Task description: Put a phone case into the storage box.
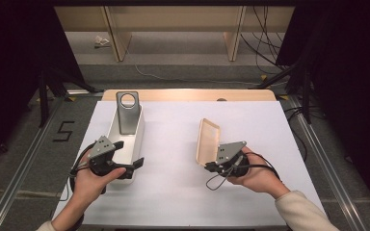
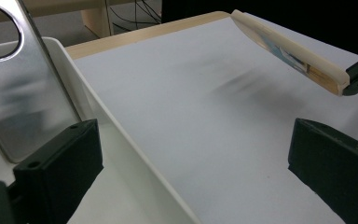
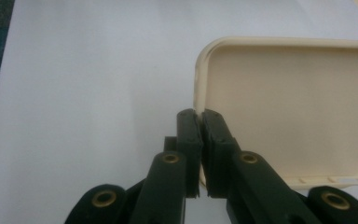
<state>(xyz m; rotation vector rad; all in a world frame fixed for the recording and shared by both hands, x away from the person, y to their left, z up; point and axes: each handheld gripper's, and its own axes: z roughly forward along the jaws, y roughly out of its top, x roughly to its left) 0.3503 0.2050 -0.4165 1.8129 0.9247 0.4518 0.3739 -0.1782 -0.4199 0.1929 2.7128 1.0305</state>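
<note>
A cream plastic lid [image 1: 208, 142] is held up on edge over the white mat, hollow side facing right. My right gripper [image 1: 211, 166] is shut on its near rim. In the right gripper view the two jaws [image 3: 198, 114] pinch the rim of the lid [image 3: 289, 107]. A white bin [image 1: 113, 126] stands at the left with a metal plate [image 1: 127, 115] with a round hole leaning inside it. My left gripper [image 1: 130, 153] is open at the bin's near end. In the left gripper view [image 2: 196, 128] one jaw is inside the bin and the other outside its wall [image 2: 121, 135], gripping nothing.
The white mat [image 1: 173, 192] covers a wooden table whose far edge [image 1: 188, 94] shows behind it. Stand legs and cables lie on the floor at both back corners. A "5" mark [image 1: 63, 131] is on the floor at the left.
</note>
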